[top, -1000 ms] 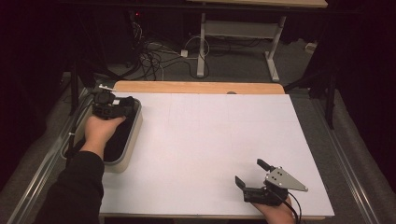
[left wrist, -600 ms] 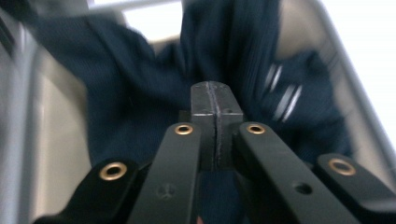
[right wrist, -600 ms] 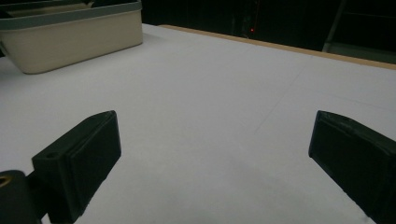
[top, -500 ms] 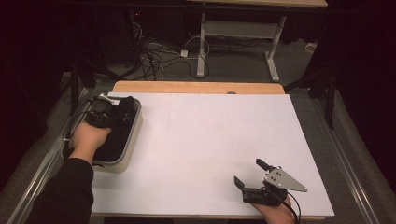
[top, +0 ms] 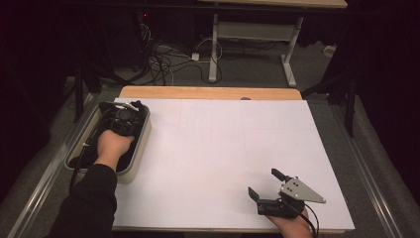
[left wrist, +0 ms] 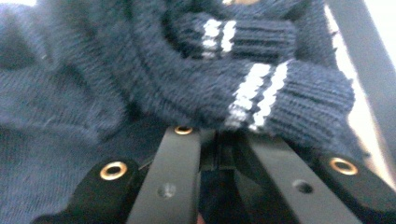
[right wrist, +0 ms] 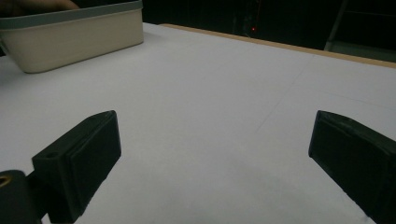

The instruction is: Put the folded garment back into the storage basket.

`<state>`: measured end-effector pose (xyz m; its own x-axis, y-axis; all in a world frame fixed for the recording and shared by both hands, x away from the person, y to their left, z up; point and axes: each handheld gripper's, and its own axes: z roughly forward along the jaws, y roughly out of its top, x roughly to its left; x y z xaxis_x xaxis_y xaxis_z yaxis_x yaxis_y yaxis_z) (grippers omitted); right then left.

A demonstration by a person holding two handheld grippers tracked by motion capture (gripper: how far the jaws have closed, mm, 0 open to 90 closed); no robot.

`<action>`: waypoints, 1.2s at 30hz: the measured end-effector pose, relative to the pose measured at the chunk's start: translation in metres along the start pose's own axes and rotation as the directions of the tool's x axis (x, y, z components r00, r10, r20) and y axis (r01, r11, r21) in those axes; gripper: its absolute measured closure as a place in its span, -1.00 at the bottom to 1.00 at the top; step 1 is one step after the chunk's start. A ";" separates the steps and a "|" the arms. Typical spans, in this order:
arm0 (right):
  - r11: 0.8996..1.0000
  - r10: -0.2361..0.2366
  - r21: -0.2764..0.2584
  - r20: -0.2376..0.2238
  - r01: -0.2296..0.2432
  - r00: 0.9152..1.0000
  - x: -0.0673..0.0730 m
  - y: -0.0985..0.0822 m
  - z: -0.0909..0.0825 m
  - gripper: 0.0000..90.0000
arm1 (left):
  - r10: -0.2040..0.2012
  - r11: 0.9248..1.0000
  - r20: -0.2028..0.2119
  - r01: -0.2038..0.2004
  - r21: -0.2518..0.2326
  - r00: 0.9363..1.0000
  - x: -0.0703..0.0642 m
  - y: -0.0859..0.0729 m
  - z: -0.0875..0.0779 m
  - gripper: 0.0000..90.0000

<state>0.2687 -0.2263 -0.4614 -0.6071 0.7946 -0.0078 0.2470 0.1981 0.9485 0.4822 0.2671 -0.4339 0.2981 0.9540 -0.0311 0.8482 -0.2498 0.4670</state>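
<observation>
A dark blue knitted garment with white-striped cuffs lies in the cream bin, bunched just ahead of the left gripper, whose jaws are pinched together on its fabric. Well apart, the right gripper rests on the white table, jaws spread wide.

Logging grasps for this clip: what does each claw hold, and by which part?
Left claw: shut on the navy knit in the bin, just below a striped cuff. Right claw: open, holding nothing.
</observation>
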 end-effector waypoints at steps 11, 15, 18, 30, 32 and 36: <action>1.000 0.007 0.006 0.019 -0.007 1.000 -0.008 -0.002 0.000 -0.93 | -0.082 0.997 0.032 0.082 -0.008 0.996 0.017 -0.020 -0.026 0.08; 1.000 -0.006 0.006 0.020 0.006 1.000 -0.011 -0.001 0.000 -0.94 | -0.082 0.996 0.044 0.081 0.032 0.996 0.018 -0.025 -0.032 -0.28; 1.000 -0.007 0.009 0.020 0.007 1.000 -0.015 0.000 0.001 -0.94 | -0.093 0.995 0.040 0.091 0.051 0.995 0.019 -0.028 -0.036 -0.49; 0.999 -0.034 -0.015 0.006 0.035 0.999 -0.022 -0.001 -0.007 -0.96 | -0.101 0.985 0.044 0.094 0.141 0.994 0.014 -0.043 -0.051 -0.98; 0.999 -0.041 -0.019 -0.003 0.041 0.999 -0.021 -0.001 -0.009 -0.96 | -0.099 0.985 0.044 0.091 0.149 0.994 0.013 -0.044 -0.052 -1.00; 0.998 -0.050 -0.029 -0.012 0.049 0.999 -0.022 0.000 -0.011 -0.96 | -0.089 0.975 0.029 0.081 0.208 0.996 0.012 -0.045 -0.053 -1.00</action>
<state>0.2734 -0.2502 -0.4575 -0.6273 0.7771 -0.0513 0.1947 0.2202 0.9558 0.4243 0.2987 -0.4085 0.2335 0.9674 -0.0981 0.9422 -0.2002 0.2688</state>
